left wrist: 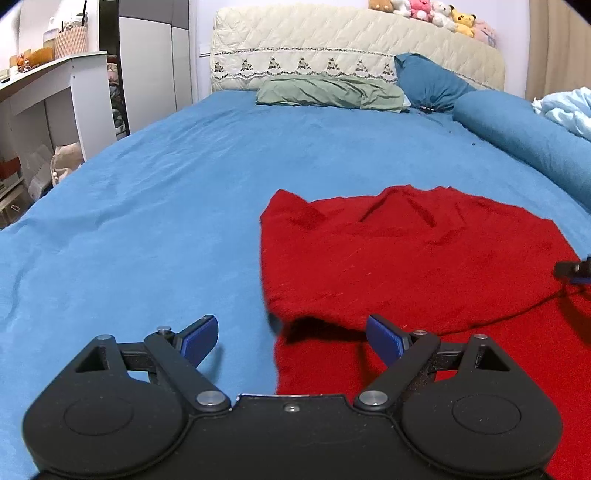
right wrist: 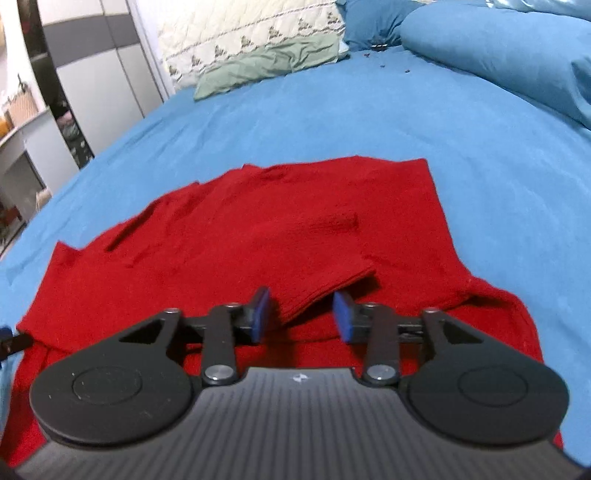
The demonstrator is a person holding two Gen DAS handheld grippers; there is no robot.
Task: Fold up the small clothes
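Note:
A red knitted garment (left wrist: 406, 258) lies spread on the blue bedsheet (left wrist: 147, 221), partly folded, with a flap doubled over its near part. My left gripper (left wrist: 291, 325) is open wide over the garment's near left edge, and nothing sits between its blue pads (left wrist: 199, 338). In the right wrist view the garment (right wrist: 240, 240) fills the middle. My right gripper (right wrist: 301, 308) stands half open, and the corner of the folded flap (right wrist: 325, 280) reaches in between its pads without touching them. The tip of the right gripper (left wrist: 572, 271) shows at the right edge of the left wrist view.
At the head of the bed there is a green pillow (left wrist: 328, 92), a blue pillow (left wrist: 428, 81) and a long blue bolster (left wrist: 528, 136). Plush toys (left wrist: 432, 11) sit on the quilted headboard (left wrist: 332, 40). A white desk (left wrist: 55, 92) and a wardrobe (left wrist: 155, 62) stand to the left.

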